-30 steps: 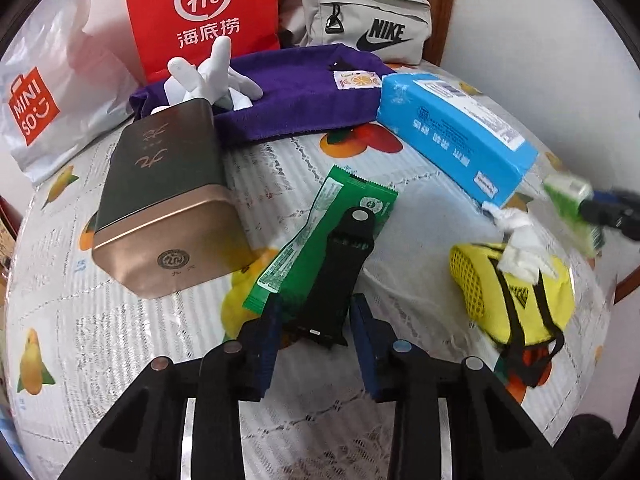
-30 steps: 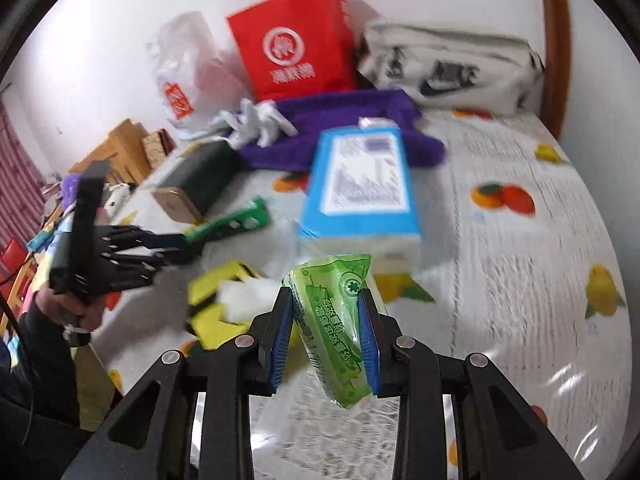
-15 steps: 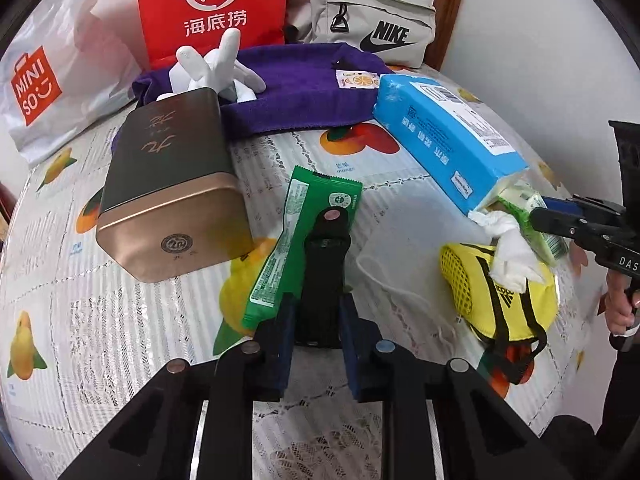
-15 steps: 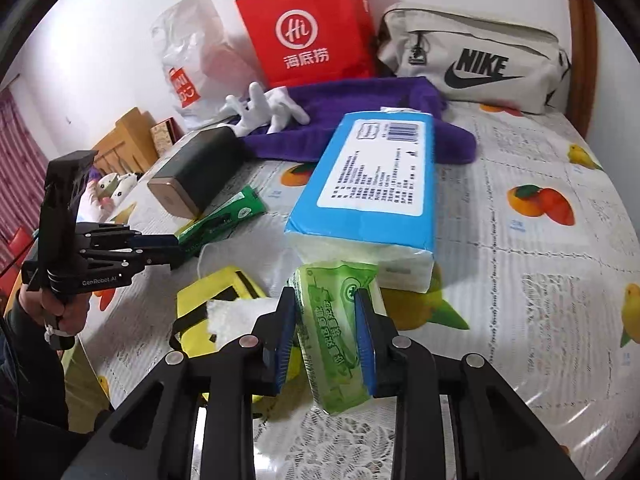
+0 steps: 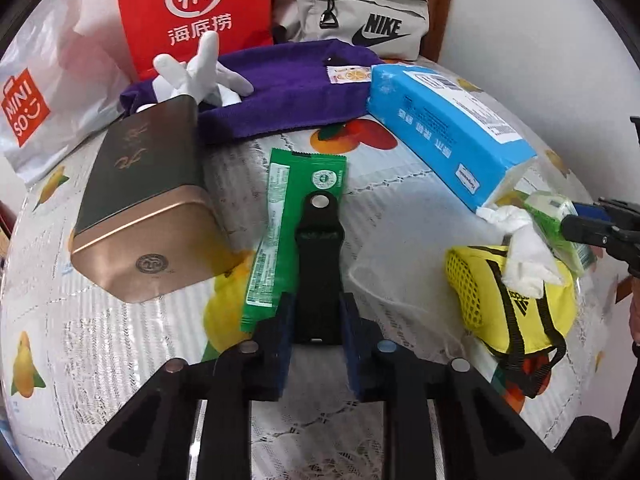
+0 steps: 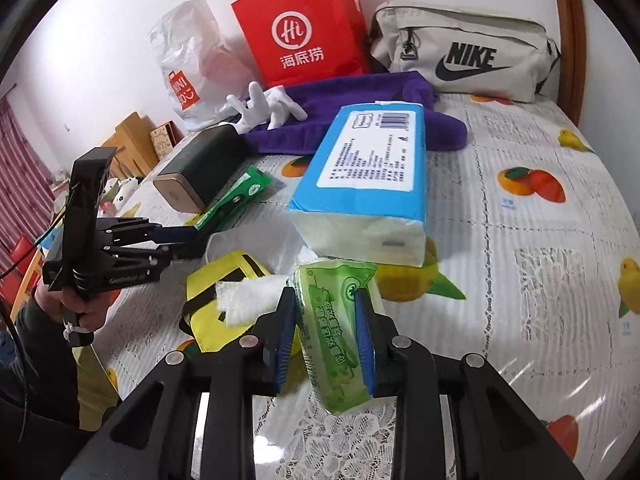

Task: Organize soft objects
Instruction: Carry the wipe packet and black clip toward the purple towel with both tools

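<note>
My left gripper (image 5: 316, 320) is shut on the near end of a black strap (image 5: 318, 256) that lies on the table, over a long green packet (image 5: 288, 224). My right gripper (image 6: 326, 320) is shut on a green tissue pack (image 6: 336, 320) and holds it just above the table, beside a yellow mesh pouch (image 6: 216, 300) with white tissue (image 6: 248, 300) on it. The pouch (image 5: 512, 304) also shows in the left wrist view, at the right, with the tissue pack (image 5: 556, 224) next to it. A blue tissue package (image 6: 368, 176) lies just beyond the pack.
A dark and gold tin (image 5: 144, 208) lies at the left. A purple towel (image 5: 288, 92) with white gloves (image 5: 200, 76) lies at the back. Behind stand a red paper bag (image 5: 192, 12), a white plastic bag (image 5: 36, 92) and a grey Nike bag (image 5: 352, 12).
My left gripper has closed on the black strap. My right gripper has come down and left with the green tissue pack, close to the yellow pouch.
</note>
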Available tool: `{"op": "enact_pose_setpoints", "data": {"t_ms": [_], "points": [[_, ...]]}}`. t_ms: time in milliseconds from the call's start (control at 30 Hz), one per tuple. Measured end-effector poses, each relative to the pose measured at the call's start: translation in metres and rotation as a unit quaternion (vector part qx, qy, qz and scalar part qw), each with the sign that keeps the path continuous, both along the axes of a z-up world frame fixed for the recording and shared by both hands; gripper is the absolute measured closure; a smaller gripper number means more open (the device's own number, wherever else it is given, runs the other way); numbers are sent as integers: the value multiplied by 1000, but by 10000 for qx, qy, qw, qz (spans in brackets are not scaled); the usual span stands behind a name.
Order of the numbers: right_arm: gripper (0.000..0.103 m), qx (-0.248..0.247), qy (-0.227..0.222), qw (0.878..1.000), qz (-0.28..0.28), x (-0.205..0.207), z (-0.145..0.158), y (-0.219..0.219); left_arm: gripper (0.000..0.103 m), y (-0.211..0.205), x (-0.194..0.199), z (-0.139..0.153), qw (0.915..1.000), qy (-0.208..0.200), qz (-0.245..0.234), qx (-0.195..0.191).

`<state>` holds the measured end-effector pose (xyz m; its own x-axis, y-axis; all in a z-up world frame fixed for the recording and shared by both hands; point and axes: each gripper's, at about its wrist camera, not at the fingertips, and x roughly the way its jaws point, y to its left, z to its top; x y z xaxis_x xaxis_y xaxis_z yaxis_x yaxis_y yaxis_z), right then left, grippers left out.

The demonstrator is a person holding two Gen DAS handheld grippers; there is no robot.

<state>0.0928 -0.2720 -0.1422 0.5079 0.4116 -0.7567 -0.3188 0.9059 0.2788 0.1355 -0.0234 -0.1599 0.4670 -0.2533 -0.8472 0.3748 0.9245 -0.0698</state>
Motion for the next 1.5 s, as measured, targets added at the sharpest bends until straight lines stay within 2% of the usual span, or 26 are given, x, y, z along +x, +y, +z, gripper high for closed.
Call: {"op": "enact_pose_setpoints", "data": {"t_ms": [67, 500, 600, 833, 1500], "points": [[75, 8, -39, 10000, -27, -2, 3, -1, 82, 6, -2, 4, 9999, 2, 84, -149], [75, 20, -42, 9997, -255, -10, 6, -10, 82, 20, -27, 20, 9985, -311, 379, -246], [76, 27, -45, 9996, -278, -11, 9, -11, 82, 25, -30, 24, 9975, -350, 480, -380], [76, 28, -171, 9996, -235, -14, 22, -8, 82, 36, -39, 39, 9953, -471, 665, -515], [76, 26, -554, 9985, 7, -4, 63, 9, 82, 45, -48, 81, 9913, -875, 733, -656]]}}
